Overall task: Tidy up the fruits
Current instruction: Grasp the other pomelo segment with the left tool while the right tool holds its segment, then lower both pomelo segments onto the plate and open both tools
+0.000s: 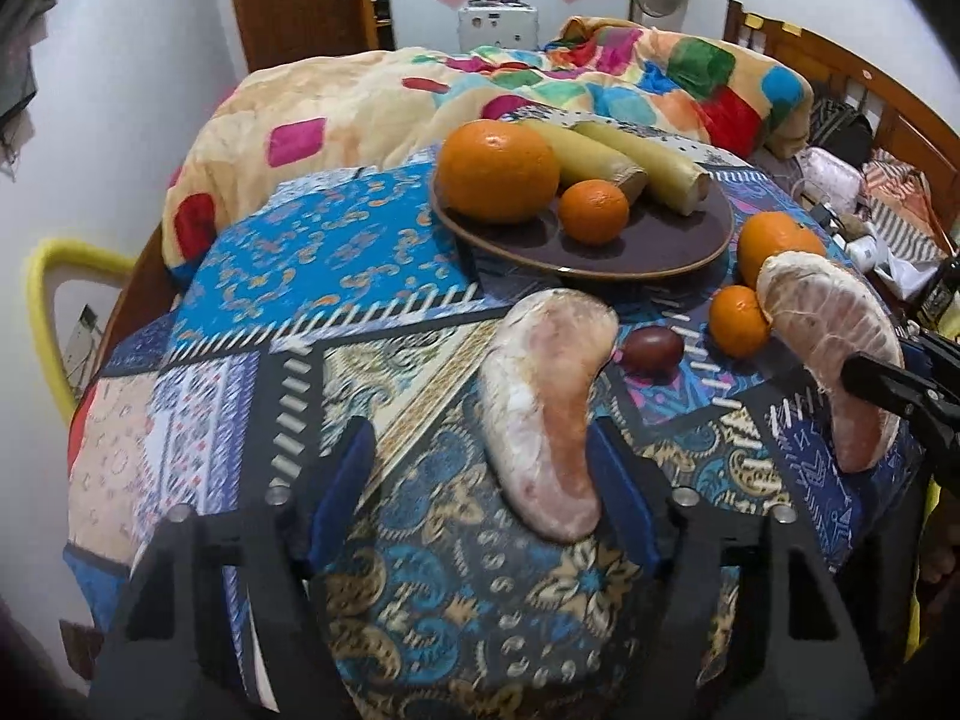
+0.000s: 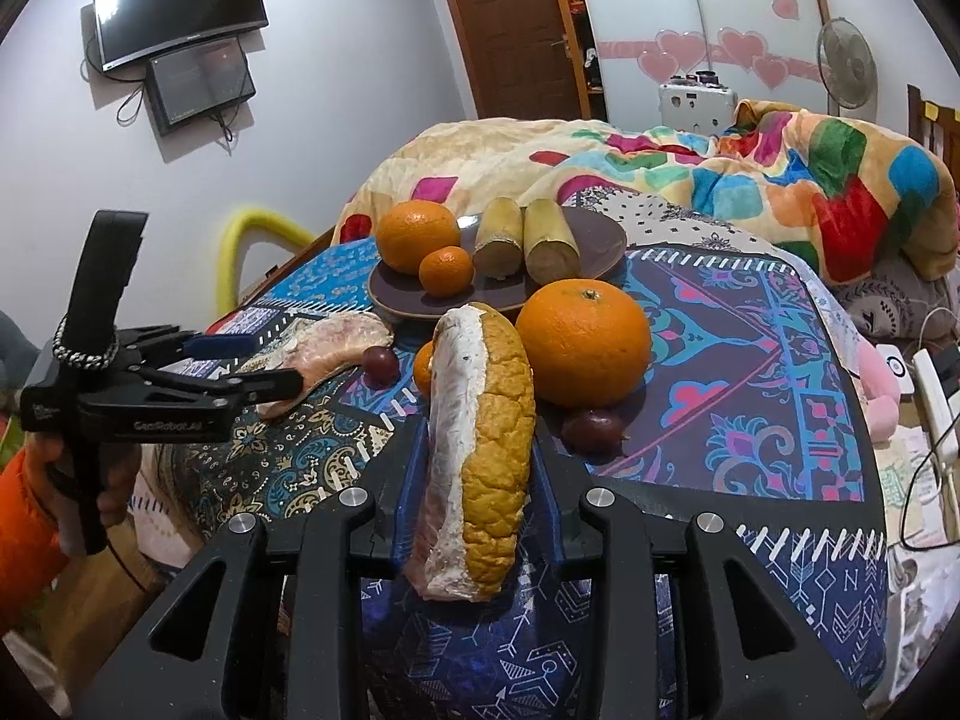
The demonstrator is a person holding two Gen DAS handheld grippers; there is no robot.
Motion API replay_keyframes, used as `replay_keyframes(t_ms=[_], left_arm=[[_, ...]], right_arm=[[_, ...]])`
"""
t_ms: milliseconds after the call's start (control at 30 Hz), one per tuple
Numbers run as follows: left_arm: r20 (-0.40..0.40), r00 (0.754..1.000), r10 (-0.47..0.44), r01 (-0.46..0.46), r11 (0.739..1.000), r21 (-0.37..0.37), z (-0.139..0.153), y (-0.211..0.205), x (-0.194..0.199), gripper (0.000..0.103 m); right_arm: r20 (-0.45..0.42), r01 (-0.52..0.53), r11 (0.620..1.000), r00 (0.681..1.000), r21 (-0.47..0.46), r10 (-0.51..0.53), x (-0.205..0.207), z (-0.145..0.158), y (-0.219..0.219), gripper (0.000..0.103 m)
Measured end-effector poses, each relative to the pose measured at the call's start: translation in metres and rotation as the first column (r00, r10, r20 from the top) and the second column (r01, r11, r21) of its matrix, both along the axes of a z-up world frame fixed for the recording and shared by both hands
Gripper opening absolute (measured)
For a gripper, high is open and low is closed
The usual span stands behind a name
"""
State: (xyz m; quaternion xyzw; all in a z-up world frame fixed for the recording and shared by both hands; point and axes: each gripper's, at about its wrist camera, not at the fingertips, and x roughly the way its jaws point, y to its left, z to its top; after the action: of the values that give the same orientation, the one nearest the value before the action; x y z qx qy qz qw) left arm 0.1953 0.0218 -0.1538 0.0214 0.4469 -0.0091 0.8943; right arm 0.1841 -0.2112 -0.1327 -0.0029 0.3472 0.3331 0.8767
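Note:
My left gripper (image 1: 480, 468) is open around a peeled pomelo wedge (image 1: 546, 414) that lies on the patterned cloth and touches its right finger; it also shows in the right wrist view (image 2: 336, 342). My right gripper (image 2: 477, 468) is shut on a second pomelo wedge (image 2: 480, 450) with yellow rind, held upright above the cloth; in the left wrist view that wedge (image 1: 834, 336) is at the right. A dark plate (image 1: 630, 240) holds a big orange (image 1: 498, 171), a small orange (image 1: 594, 210) and two pale yellow sticks (image 1: 642, 165).
On the cloth right of the plate lie a big orange (image 2: 582, 342), a small orange (image 1: 738, 321) and two dark plum-like fruits (image 2: 591, 429) (image 1: 651, 351). A colourful blanket (image 1: 372, 96) is bunched behind. Clutter and cables (image 2: 918, 420) lie at the right edge.

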Motion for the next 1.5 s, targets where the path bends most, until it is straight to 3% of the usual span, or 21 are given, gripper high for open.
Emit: replay_keyframes(t_ms=[267, 633, 767, 900, 1133, 1500], left_arm=[[-0.017, 0.998, -0.068, 0.067, 0.996, -0.056, -0.005, -0.01, 0.022, 0.045], [0.02, 0.998, -0.067, 0.068, 0.996, -0.049, 0.003, -0.006, 0.007, 0.038], [0.059, 0.996, -0.073, 0.076, 0.996, -0.047, 0.018, -0.003, -0.001, 0.024], [0.097, 0.992, -0.081, 0.083, 0.996, -0.02, 0.03, -0.005, -0.004, 0.023], [0.127, 0.988, -0.086, 0.093, 0.994, -0.05, 0.046, -0.003, 0.005, 0.022], [0.221, 0.972, -0.08, 0.094, 0.994, -0.054, 0.082, -0.006, 0.031, 0.022]], right_arm=[[-0.013, -0.005, 1.0, 1.0, 0.006, 0.005, 0.007, 0.003, 0.002, 0.028], [-0.001, -0.013, 0.998, 1.0, 0.065, 0.013, 0.011, 0.021, 0.005, 0.023], [0.031, -0.008, 0.998, 0.999, 0.063, 0.006, 0.012, 0.032, 0.006, 0.022], [0.053, -0.005, 0.997, 0.999, 0.072, 0.001, 0.017, 0.043, 0.007, 0.022], [0.119, 0.011, 0.997, 0.993, 0.076, -0.02, 0.028, 0.066, 0.01, 0.022], [0.147, 0.051, 0.997, 0.987, 0.056, -0.059, 0.062, 0.074, 0.022, 0.022]])
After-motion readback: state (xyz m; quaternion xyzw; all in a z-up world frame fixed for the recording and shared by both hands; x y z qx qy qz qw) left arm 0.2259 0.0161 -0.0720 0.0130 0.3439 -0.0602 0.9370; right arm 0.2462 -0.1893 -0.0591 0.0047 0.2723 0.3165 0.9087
